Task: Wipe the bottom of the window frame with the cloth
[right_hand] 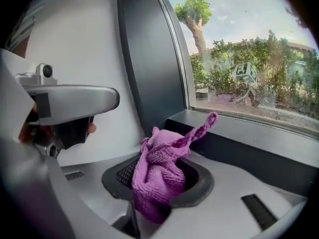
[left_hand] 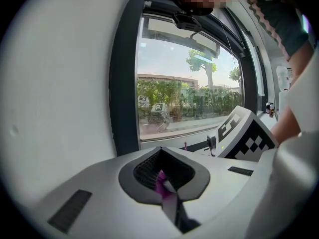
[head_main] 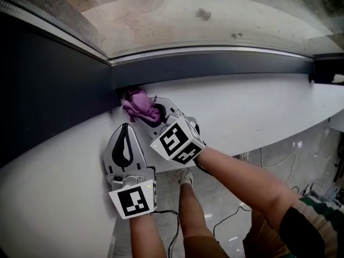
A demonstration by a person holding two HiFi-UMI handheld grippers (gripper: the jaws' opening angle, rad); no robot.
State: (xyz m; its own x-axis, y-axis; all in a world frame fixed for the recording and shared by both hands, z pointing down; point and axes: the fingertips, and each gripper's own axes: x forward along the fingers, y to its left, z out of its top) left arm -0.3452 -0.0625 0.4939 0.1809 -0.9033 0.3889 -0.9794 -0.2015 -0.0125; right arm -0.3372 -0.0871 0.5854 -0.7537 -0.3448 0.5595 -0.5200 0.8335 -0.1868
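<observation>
Cloth (head_main: 138,104): purple, bunched at the left corner, where the dark window frame (head_main: 215,66) meets the white sill (head_main: 242,101).
Right claw (head_main: 149,112): clenched on the cloth, leaving a wad sticking out to rub with.
Left claw (head_main: 127,129): jaws together, parked beside it on the sill; a purple sliver shows at their seam, and I can't tell what it is.
Stage, I judge: the pass is just starting and runs rightward.

Cloth (head_main: 137,102) in right hand-held gripper (head_main: 149,112) at window frame's (head_main: 215,64) bottom left corner

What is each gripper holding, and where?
Right gripper pinches the purple cloth by its bunched lower part; left gripper is shut on a purple sliver.
</observation>
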